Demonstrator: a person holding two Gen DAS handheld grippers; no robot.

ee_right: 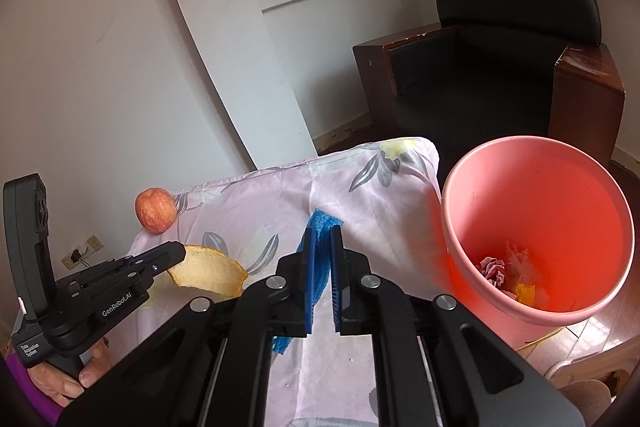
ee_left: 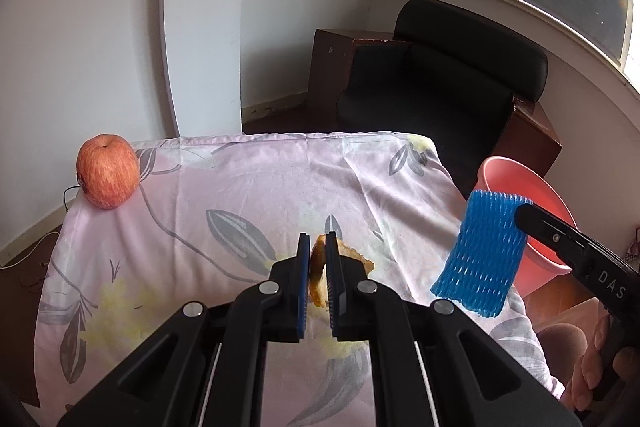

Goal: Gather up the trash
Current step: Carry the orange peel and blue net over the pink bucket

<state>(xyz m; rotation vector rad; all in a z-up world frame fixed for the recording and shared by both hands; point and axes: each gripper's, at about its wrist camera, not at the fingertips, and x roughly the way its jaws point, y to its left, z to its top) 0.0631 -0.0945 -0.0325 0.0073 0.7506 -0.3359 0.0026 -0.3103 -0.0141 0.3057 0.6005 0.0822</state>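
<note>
A blue foam fruit net is hanging at the right of the left wrist view, pinched at its upper right corner and drooping in front of the pink bin; in the right wrist view it is showing at centre frame. An orange peel, curved with its pale inside showing, is sitting at lower left of the right wrist view, gripped at its left end. The bin is standing at the right, holding crumpled scraps at its bottom.
</note>
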